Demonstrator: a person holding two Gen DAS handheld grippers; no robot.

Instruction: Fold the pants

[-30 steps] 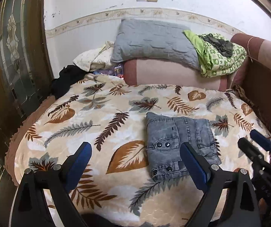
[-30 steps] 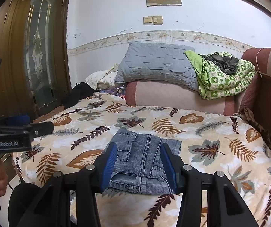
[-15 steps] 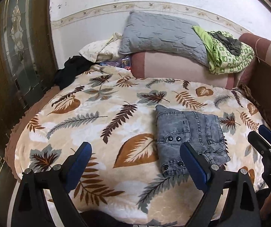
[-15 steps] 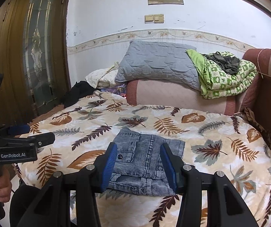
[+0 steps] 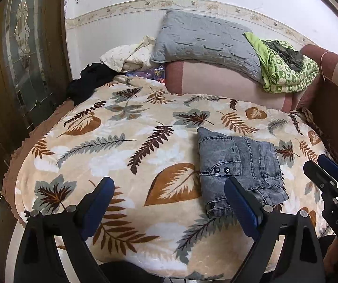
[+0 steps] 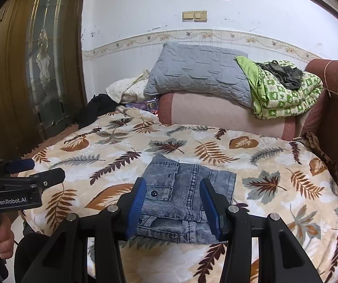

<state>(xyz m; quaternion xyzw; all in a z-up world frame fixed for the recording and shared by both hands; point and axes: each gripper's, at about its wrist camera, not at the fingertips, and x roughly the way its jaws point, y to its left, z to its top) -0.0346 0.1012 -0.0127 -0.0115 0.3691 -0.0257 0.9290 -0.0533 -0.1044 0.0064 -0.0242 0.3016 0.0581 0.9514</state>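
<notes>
Left gripper (image 5: 169,202): jaws wide apart, holding nothing, low in the frame above the blanket.
Right gripper (image 6: 172,208): jaws about half open, empty, hovering before the jeans.
Grey jeans (image 6: 183,200): a compact folded bundle, lower centre, lying on the leaf-print blanket (image 6: 275,165).
Progress: folding looks finished; maybe only tidying is left.

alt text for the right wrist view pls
Folded grey jeans lie on a leaf-print blanket, seen between the two open blue-padded fingers of the right gripper, which holds nothing. The left gripper juts in at the left edge. Behind are a grey pillow, a green quilt and a wooden door.
</notes>
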